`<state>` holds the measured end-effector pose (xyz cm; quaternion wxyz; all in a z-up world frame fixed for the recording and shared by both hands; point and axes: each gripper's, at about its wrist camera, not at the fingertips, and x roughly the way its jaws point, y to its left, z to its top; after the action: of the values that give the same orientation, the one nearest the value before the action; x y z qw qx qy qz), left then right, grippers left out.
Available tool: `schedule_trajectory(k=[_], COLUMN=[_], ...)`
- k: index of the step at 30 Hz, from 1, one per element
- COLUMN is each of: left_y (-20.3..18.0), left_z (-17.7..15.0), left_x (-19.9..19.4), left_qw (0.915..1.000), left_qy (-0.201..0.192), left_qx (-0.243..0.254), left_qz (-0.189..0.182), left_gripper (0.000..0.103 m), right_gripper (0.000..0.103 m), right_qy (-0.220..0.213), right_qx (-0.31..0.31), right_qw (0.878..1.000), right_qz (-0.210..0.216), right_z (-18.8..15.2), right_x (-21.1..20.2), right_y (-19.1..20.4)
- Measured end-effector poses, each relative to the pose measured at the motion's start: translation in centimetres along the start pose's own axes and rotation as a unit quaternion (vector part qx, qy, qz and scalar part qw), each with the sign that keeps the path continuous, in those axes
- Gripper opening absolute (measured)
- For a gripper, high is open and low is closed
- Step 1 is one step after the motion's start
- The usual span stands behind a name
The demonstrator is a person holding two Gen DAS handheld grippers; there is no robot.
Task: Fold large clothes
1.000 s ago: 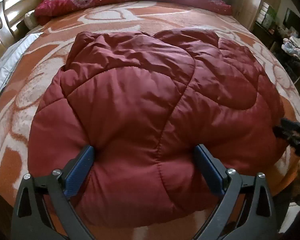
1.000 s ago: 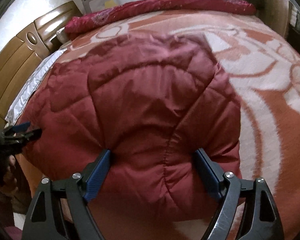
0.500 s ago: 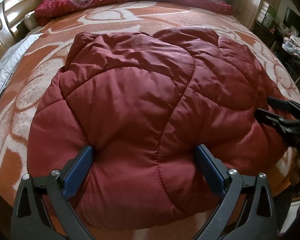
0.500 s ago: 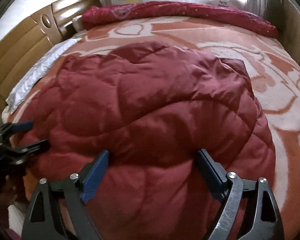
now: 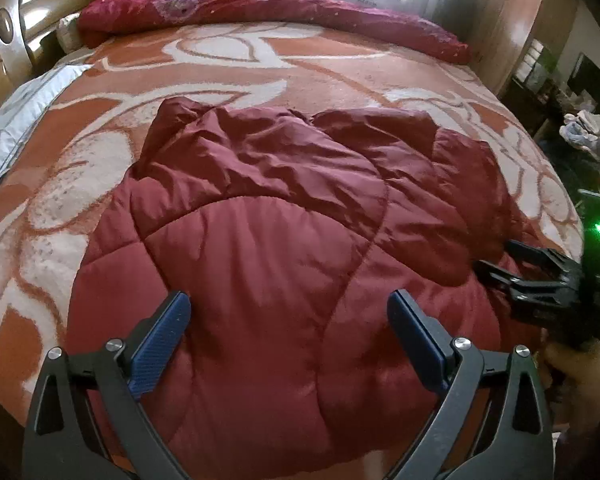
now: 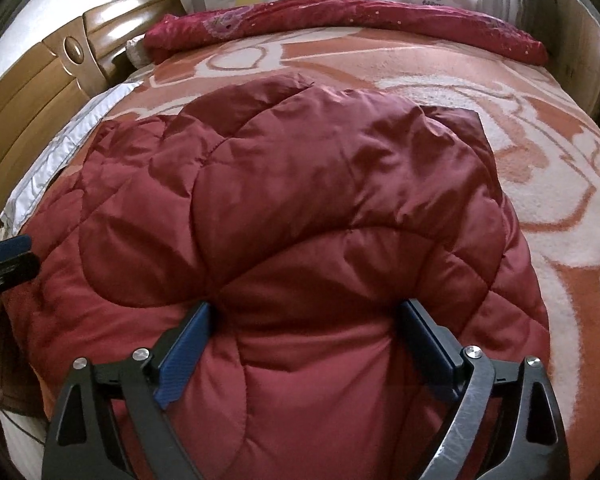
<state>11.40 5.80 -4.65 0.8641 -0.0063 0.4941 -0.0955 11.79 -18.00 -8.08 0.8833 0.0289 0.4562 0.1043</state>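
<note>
Lying in a puffy, already doubled heap near the bed's (image 5: 284,80) front edge, the quilted red coat (image 5: 284,240) seemed partly folded, with tidier folds left. The left gripper (image 5: 288,312) hovered wide, holding nothing; the right gripper's (image 6: 304,320) jaws, just opening, straddled a padded ridge without pinching it.

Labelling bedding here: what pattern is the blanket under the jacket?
Orange blanket with white swirling outlines; clearest in the left wrist view.
</note>
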Motion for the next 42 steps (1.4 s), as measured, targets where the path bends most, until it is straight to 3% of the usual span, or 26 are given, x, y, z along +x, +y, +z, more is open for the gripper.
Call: schedule_trajectory(k=[2, 7, 15, 23, 30, 34, 37, 42], left_y=[0.1, -0.4, -0.7, -0.6, 0.3, 0.7, 0.2, 0.3], left_z=[0.1, 0.5, 1.5, 2.0, 0.9, 0.1, 0.0, 0.1], left_x=[1.4, 2.4, 3.9, 4.8, 1.4, 2.1, 3.0, 3.0], left_qw=[0.9998, 0.9995, 0.999, 0.9989, 0.9997, 0.9993, 0.9987, 0.9989], left_qy=[0.02, 0.02, 0.026, 0.031, 0.022, 0.03, 0.031, 0.027], left_qx=[0.001, 0.014, 0.019, 0.019, -0.001, 0.002, 0.014, 0.014], left_qz=[0.007, 0.02, 0.031, 0.031, 0.013, 0.02, 0.037, 0.035], left_gripper=[0.1, 0.1, 0.1, 0.1, 0.098, 0.098, 0.098, 0.098], right_gripper=[0.091, 0.089, 0.092, 0.092, 0.092, 0.092, 0.091, 0.089], right_qy=[-0.007, -0.033, 0.009, 0.014, 0.006, 0.004, -0.007, -0.038], right_qx=[0.01, 0.014, 0.015, 0.021, 0.025, 0.026, 0.03, 0.02], right_qw=[1.0, 0.999, 1.0, 1.0, 1.0, 1.0, 0.999, 0.999], right_qz=[0.005, 0.033, 0.009, 0.01, 0.017, 0.016, 0.015, 0.027], right_z=[0.3, 1.7, 2.9, 3.0, 2.4, 2.5, 2.5, 0.6], right_x=[-1.2, -3.2, 1.6, 2.5, 2.3, 2.3, 0.7, -4.3], right_y=[0.2, 0.3, -0.6, -0.9, -1.4, -1.4, -1.1, 0.0])
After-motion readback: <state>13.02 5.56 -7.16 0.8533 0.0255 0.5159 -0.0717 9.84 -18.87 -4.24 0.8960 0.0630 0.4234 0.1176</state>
